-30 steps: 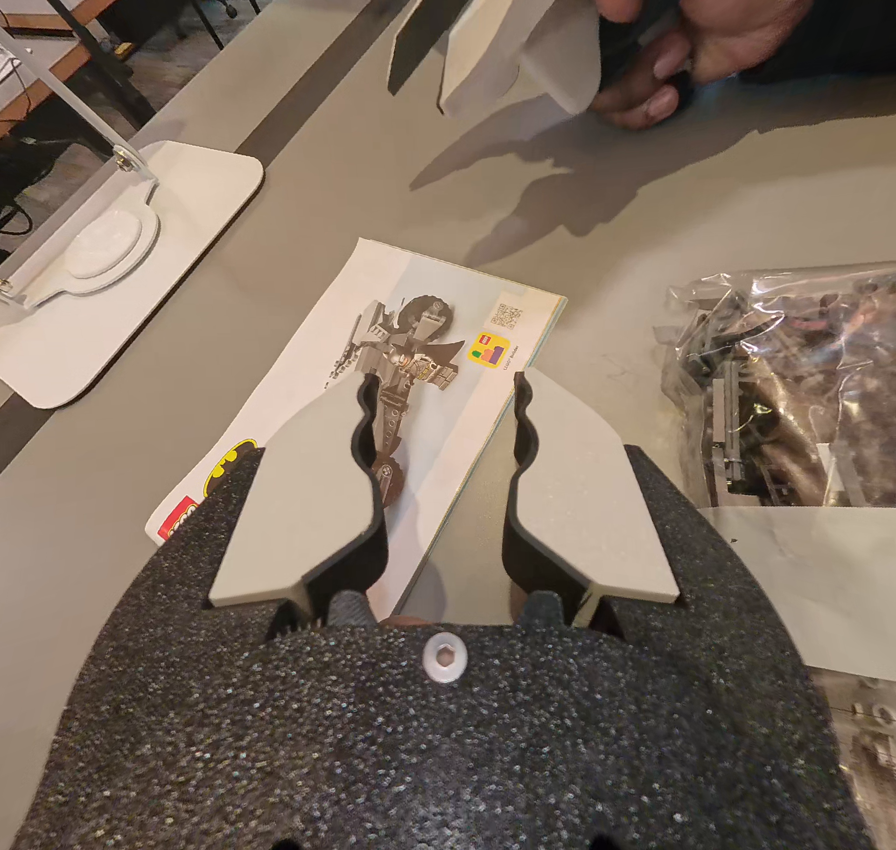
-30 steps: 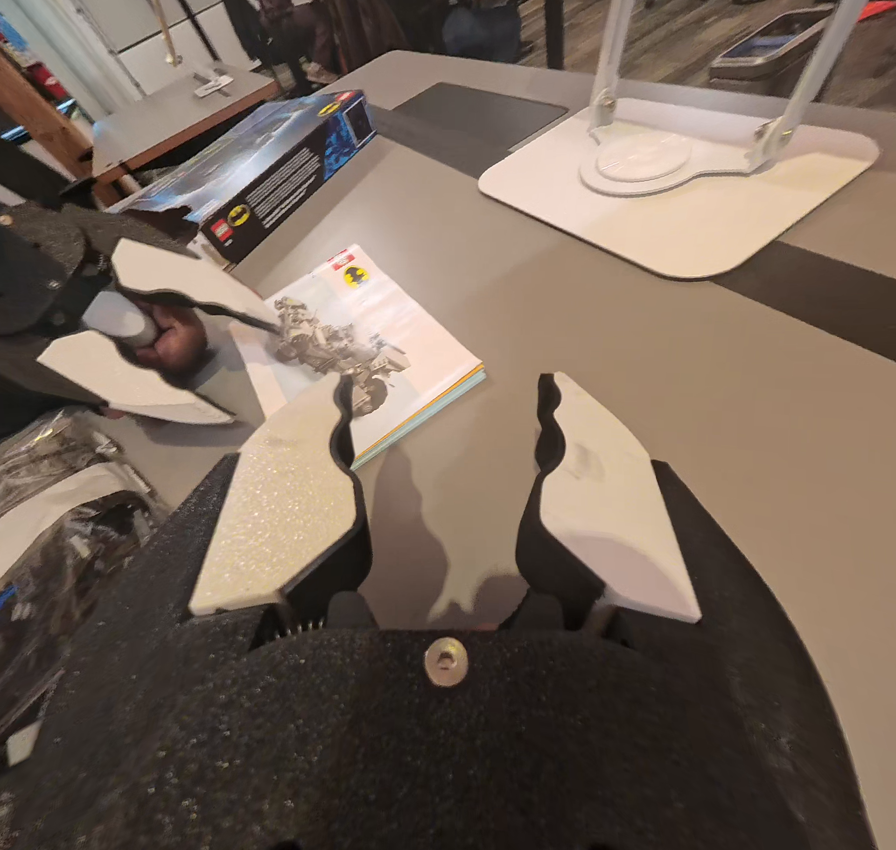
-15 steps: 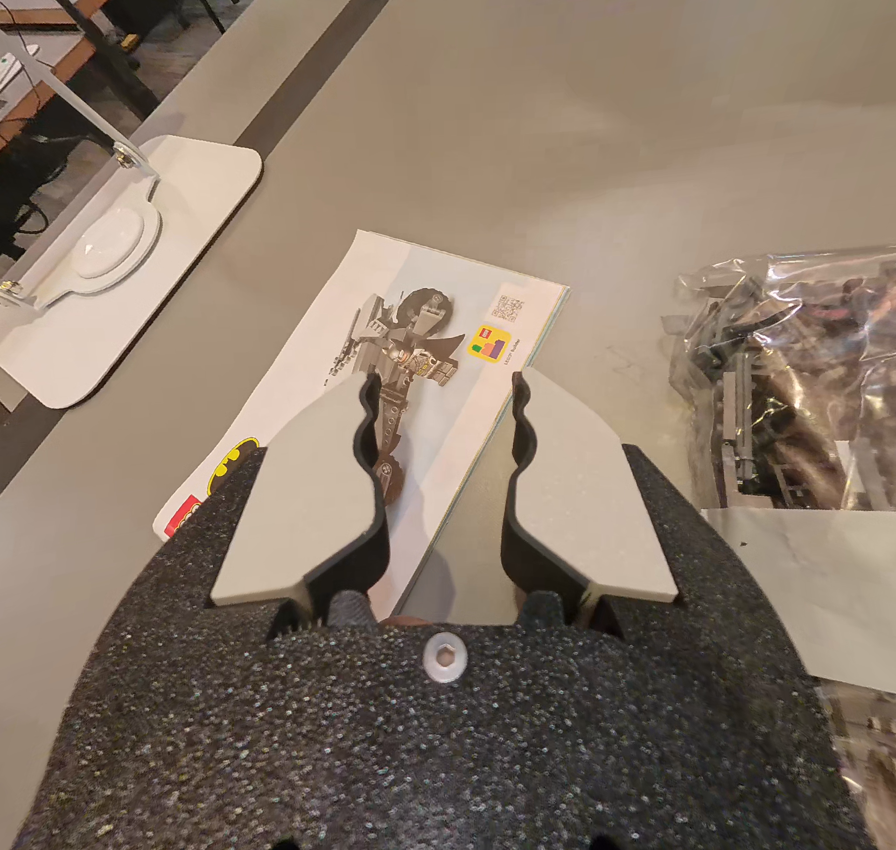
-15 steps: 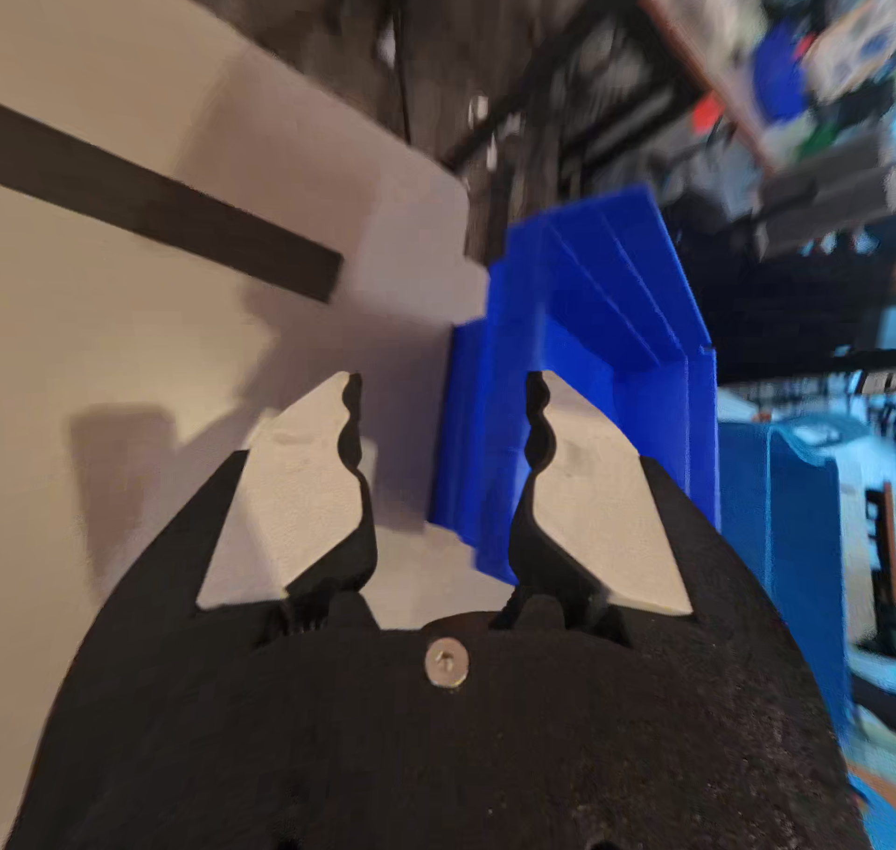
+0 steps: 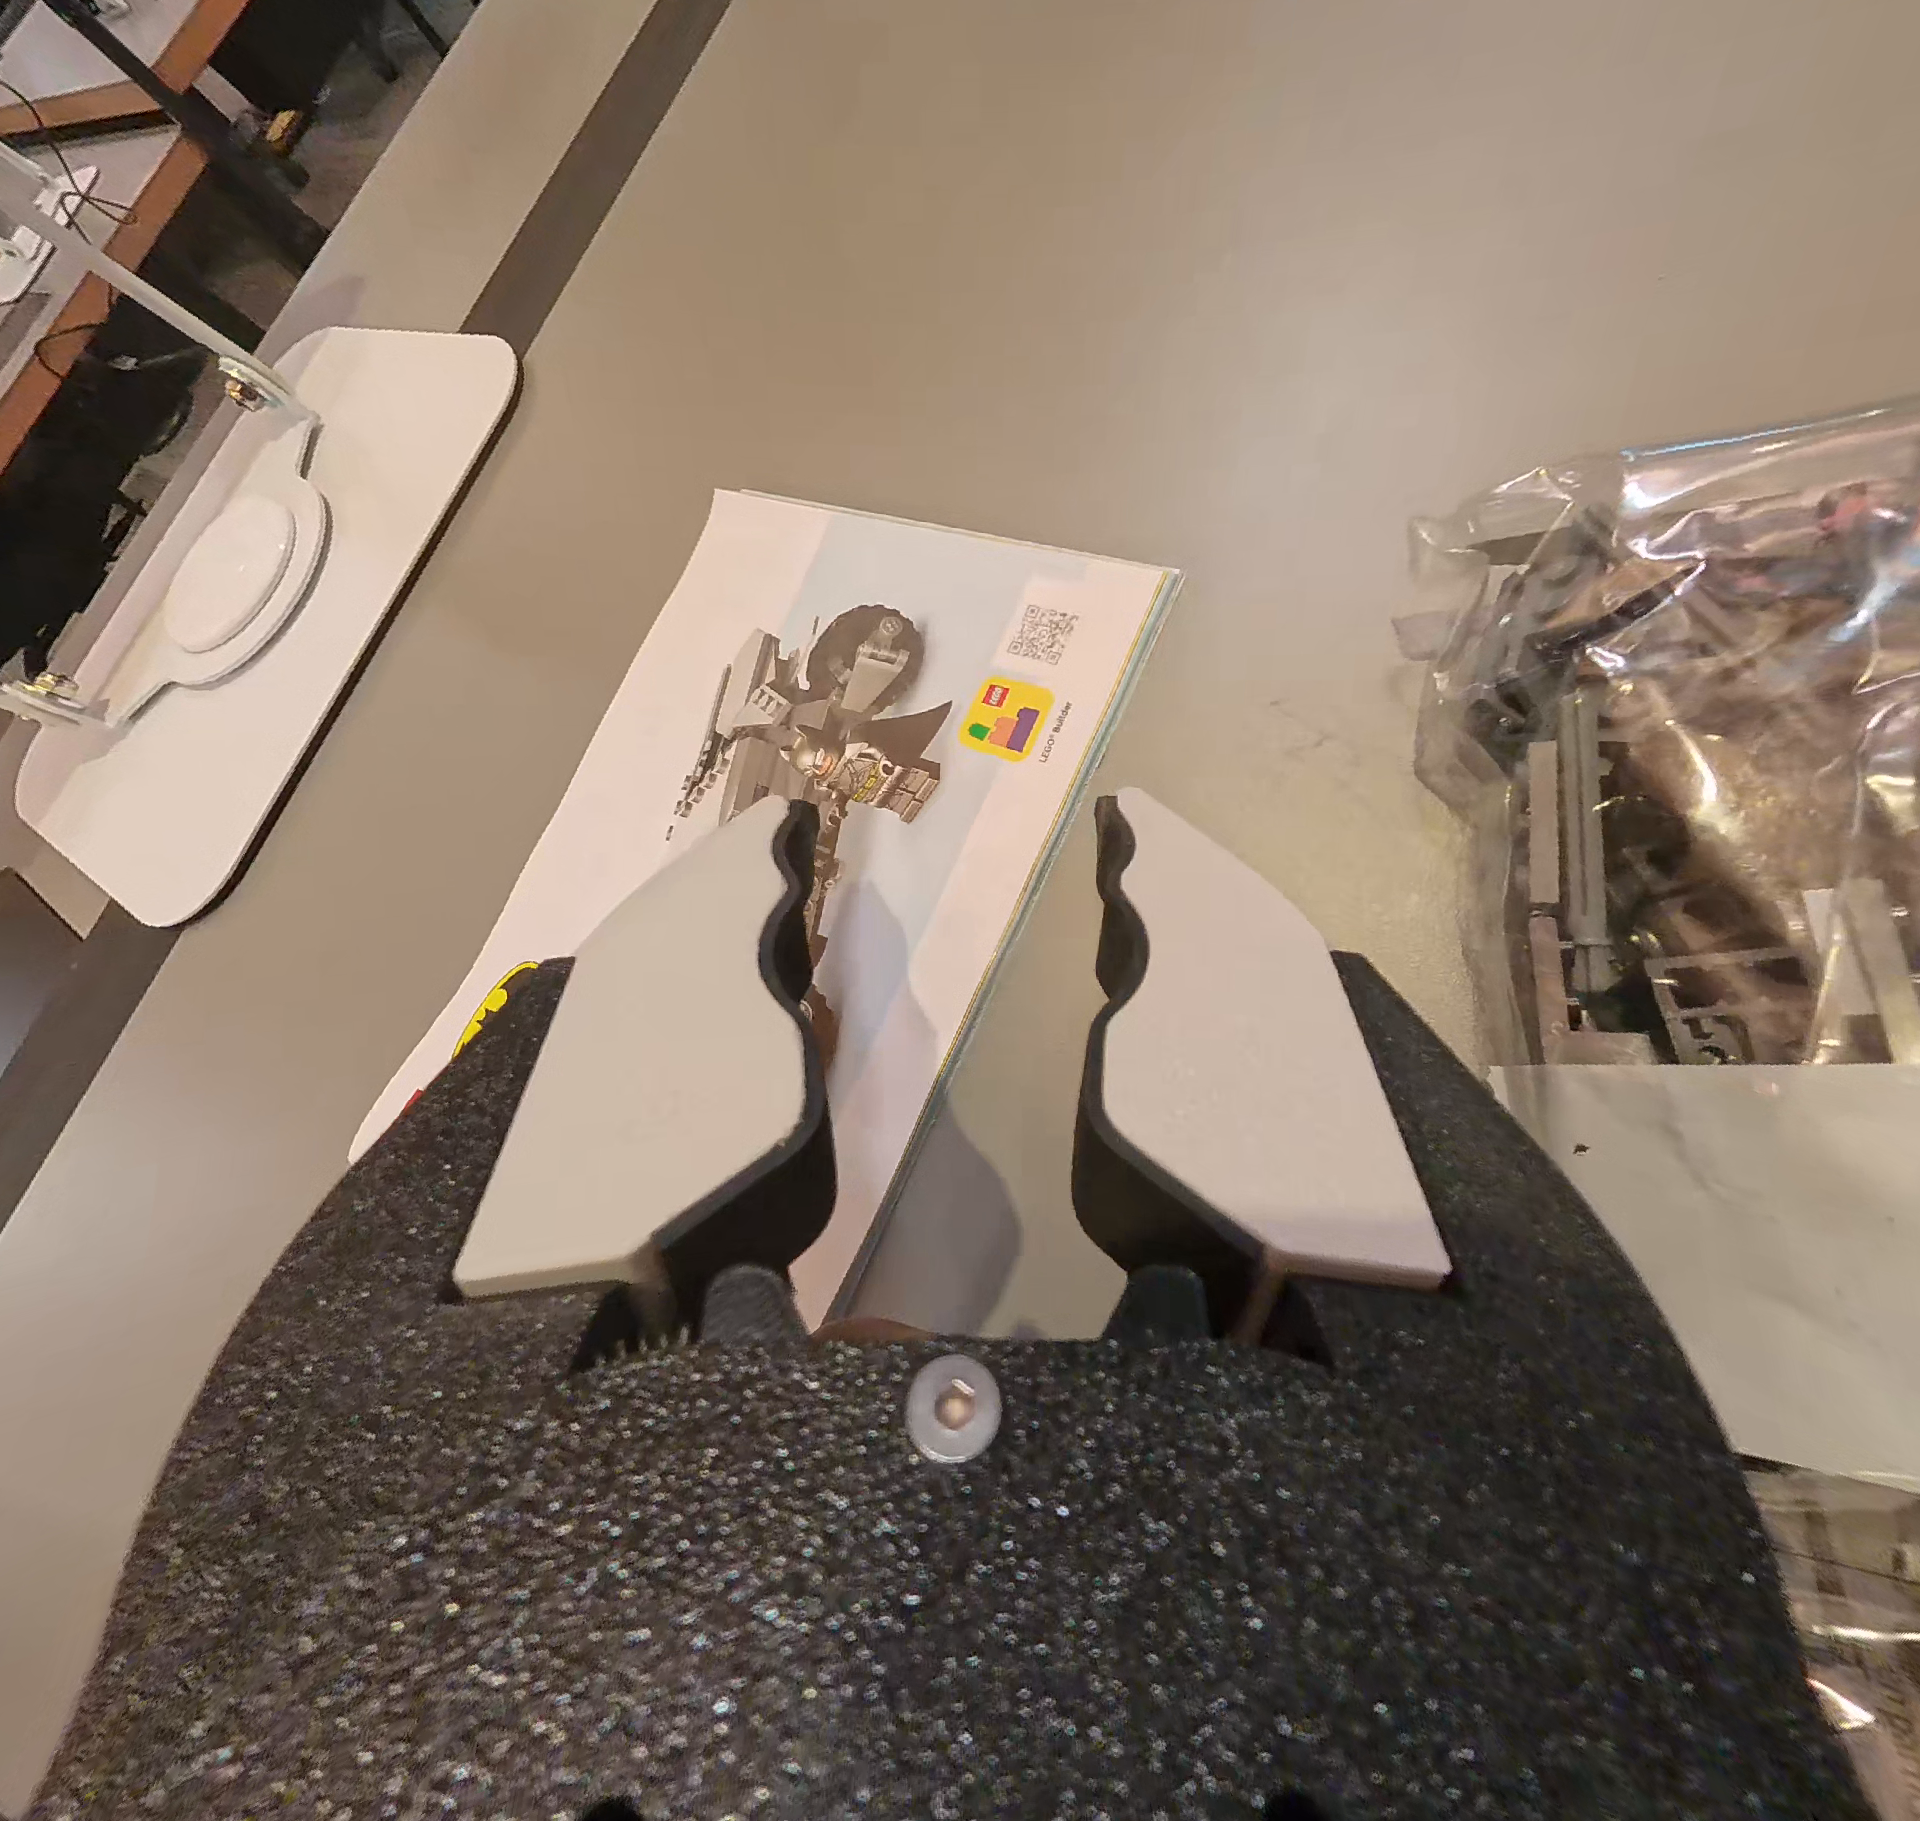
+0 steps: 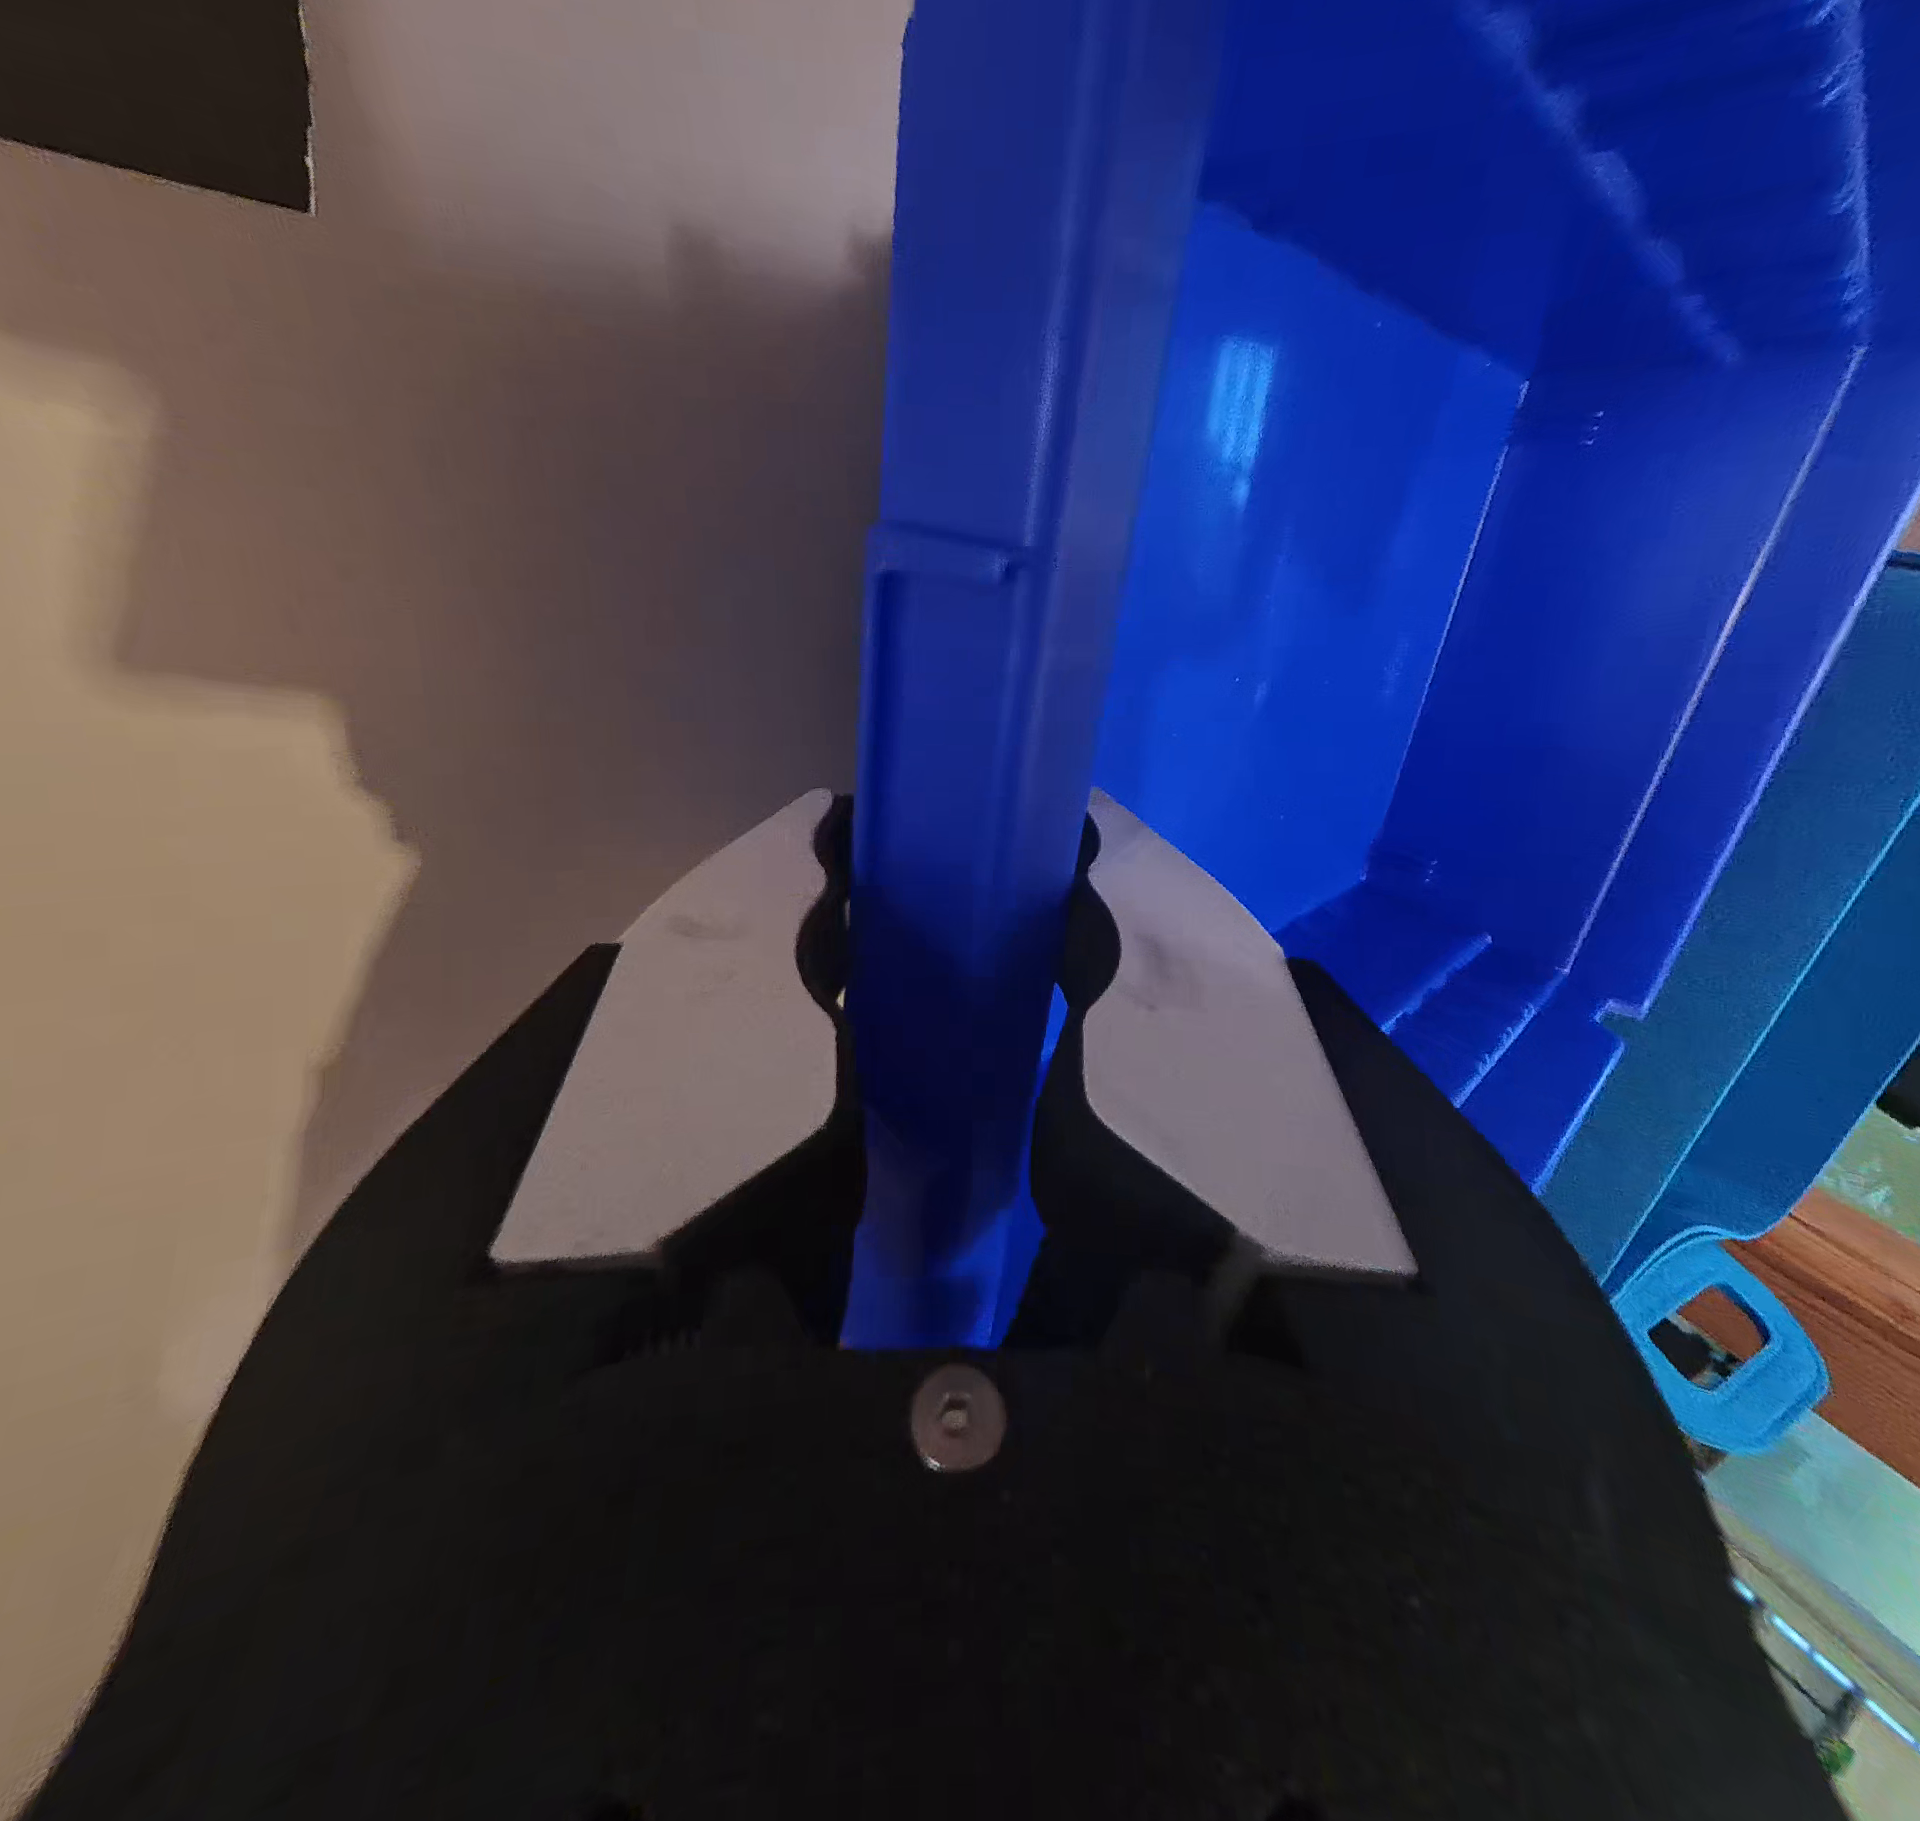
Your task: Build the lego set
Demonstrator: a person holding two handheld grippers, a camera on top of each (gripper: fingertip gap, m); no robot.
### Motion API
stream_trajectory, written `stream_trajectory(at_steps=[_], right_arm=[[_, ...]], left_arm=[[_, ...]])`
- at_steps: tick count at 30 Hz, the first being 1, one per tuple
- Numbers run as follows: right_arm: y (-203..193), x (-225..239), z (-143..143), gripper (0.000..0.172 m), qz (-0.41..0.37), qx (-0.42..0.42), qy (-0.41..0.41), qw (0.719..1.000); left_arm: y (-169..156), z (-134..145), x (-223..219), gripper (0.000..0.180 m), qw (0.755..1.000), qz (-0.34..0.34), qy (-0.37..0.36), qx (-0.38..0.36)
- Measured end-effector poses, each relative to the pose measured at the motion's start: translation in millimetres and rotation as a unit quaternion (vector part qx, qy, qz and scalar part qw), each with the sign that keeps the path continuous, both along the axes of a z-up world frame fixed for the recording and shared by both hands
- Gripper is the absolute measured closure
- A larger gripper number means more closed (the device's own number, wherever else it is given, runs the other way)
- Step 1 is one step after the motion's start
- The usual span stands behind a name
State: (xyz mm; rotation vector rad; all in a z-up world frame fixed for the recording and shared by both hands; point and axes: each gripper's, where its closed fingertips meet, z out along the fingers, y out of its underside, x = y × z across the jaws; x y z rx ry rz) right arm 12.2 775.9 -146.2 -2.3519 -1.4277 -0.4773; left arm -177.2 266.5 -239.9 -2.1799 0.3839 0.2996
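In the left wrist view my left gripper (image 5: 948, 815) is open and holds nothing. It hovers over the right edge of the lego instruction booklet (image 5: 904, 732), which lies flat on the grey table (image 5: 1143, 265). A clear bag of grey and dark lego parts (image 5: 1704, 795) lies to its right. In the right wrist view my right gripper (image 6: 961, 826) is shut on the rim wall of a blue plastic bin (image 6: 966, 628); both pads press on the wall. The bin's inside (image 6: 1299, 576) shows nothing in it.
A white stand base (image 5: 260, 608) sits at the table's left edge. White paper (image 5: 1714, 1241) lies under the parts bag. A second, lighter blue bin (image 6: 1714, 1148) stands right of the held bin. The table's edge and the floor show at the far left. Across from one pair of fingers to the other is roughly 55 cm.
My right gripper swung away from the booklet to the blue bin and closed on its wall. The other gripper and hand left the left wrist view. My left gripper stayed open and barely moved.
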Motion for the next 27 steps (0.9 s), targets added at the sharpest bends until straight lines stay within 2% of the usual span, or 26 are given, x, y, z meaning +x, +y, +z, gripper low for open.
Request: stream_trajectory(at_steps=[5,9,12,14,17,21,24,27], right_arm=[[-12.2,15.5,24.0,0.134,0.018,0.042,0.063,0.997],[-38.6,21.6,70.3,0.135,0.078,0.136,0.113,0.981],[-82.0,27.5,103.8,0.136,0.16,0.207,0.052,0.964],[-121.9,25.1,108.7,0.135,0.231,0.228,0.005,0.946],[-188.5,12.1,85.8,0.135,0.329,0.208,0.003,0.921],[-268.1,-8.4,25.4,0.135,0.441,0.167,0.036,0.881],[-313.0,-16.0,-17.2,0.135,0.483,0.169,0.044,0.858],[-347.9,-10.9,-52.3,0.135,0.5,0.146,0.029,0.853]], left_arm=[[-0.1,1.7,-0.4,0.128,1.0,0.0,-0.009,0.004],[0.2,1.6,-1.2,0.128,1.0,0.001,-0.011,0.003],[0.4,0.4,-1.2,0.128,1.0,0.002,-0.007,-0.001],[0.5,-0.5,-0.8,0.128,1.0,0.002,-0.003,-0.003],[0.4,-1.0,-0.4,0.128,1.0,0.001,0.004,-0.004],[0.2,-1.1,0.1,0.128,1.0,0.001,0.012,-0.003],[0.2,-0.1,-0.8,0.128,1.0,0.005,0.016,0.001],[-0.1,0.4,-2.2,0.128,1.0,0.01,0.017,0.003]])
